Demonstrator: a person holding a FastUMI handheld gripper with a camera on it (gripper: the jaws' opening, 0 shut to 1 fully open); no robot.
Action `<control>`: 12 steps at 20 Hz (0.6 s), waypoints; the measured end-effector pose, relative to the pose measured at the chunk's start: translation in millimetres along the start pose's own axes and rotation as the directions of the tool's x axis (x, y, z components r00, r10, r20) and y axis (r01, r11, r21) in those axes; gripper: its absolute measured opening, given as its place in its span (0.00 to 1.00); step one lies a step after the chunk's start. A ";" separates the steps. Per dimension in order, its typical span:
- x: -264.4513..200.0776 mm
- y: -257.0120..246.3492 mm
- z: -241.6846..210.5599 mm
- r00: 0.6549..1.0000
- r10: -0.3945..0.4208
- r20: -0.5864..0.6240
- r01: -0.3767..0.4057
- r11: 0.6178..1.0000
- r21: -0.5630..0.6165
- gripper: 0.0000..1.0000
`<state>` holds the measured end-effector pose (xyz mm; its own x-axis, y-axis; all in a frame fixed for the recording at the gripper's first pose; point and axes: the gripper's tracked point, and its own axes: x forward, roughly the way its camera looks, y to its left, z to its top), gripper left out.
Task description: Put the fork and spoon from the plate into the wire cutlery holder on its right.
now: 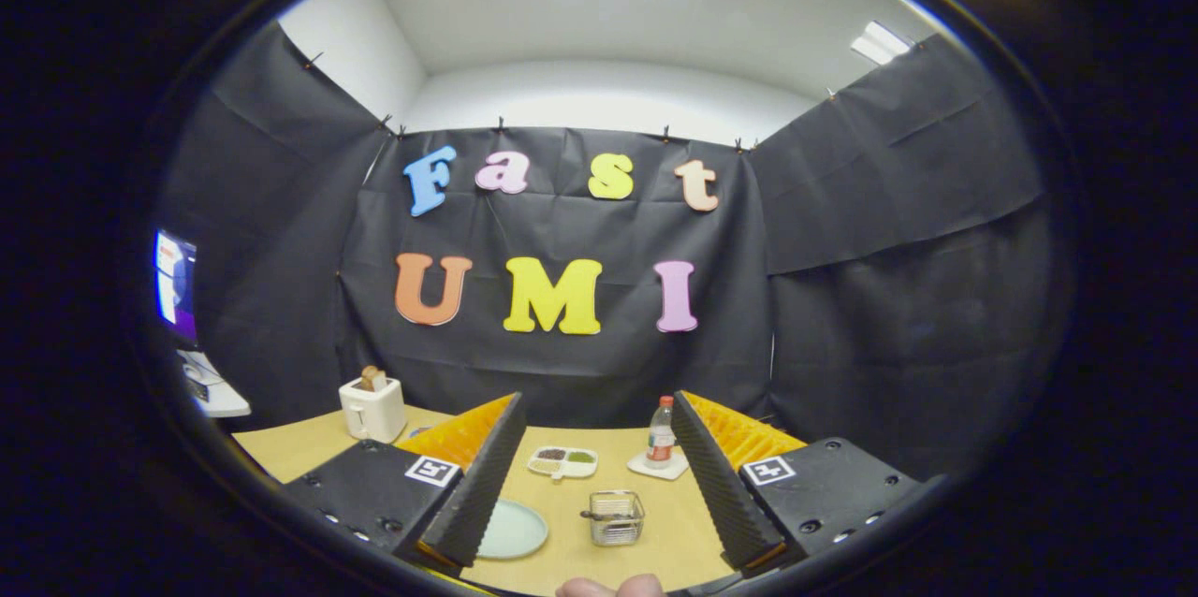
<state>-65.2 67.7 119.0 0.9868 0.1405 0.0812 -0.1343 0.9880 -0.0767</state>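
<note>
My gripper [595, 410] is open, its fingers spread wide and held above the wooden table with nothing between them. Below and between the fingers stands the wire cutlery holder [615, 518]. Something slim and dark pokes over the holder's left rim; it is too small to tell whether it is the fork or the spoon. To the holder's left lies the pale green plate [513, 531], partly hidden behind my left finger. The part of the plate that shows is bare.
Beyond the holder sit a divided white dish [562, 462] with food and a bottle [661, 433] on a white coaster. A white toaster [372, 409] with bread stands at the far left of the table [674, 541]. A person's fingertips [610, 588] show at the near edge.
</note>
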 end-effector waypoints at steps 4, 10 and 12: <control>-0.4 10.8 -8.3 1.000 0.019 -0.017 -0.018 1.000 0.015 0.94; -4.3 8.9 -7.8 1.000 0.000 -0.006 0.000 1.000 0.010 0.94; -5.2 3.6 -5.1 1.000 -0.011 0.006 0.011 1.000 0.003 0.94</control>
<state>-70.4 70.2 113.2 0.9876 0.1299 0.0881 -0.1237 0.9897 -0.0724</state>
